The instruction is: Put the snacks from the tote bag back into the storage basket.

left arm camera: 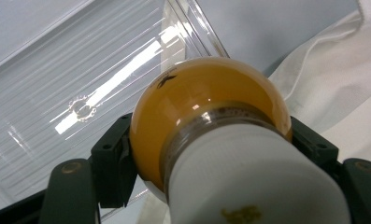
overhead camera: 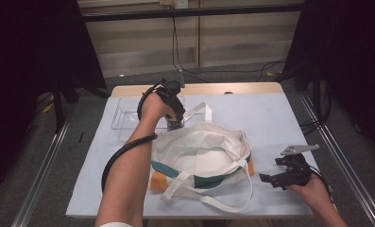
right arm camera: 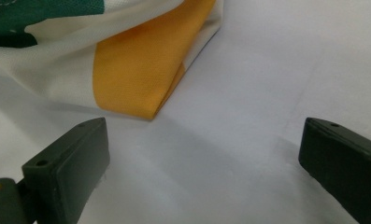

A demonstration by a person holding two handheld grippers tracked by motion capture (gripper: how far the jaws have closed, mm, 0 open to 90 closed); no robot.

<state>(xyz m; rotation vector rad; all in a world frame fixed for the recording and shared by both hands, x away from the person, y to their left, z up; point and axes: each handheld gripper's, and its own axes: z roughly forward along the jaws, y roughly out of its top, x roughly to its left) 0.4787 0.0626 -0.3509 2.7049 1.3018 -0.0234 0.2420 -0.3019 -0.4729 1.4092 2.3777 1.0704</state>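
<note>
While your left gripper (overhead camera: 175, 118) clamps the amber light bulb (left arm camera: 206, 100) by its globe, the bulb hangs between the clear plastic tray (overhead camera: 123, 113) and the mouth of the canvas tote bag (overhead camera: 199, 161). Judging by that, the pick is done and the placing is left. Your right gripper (overhead camera: 277, 178) rests released on the bench (overhead camera: 270, 118), holding nothing, beside the bag's orange corner.
</note>
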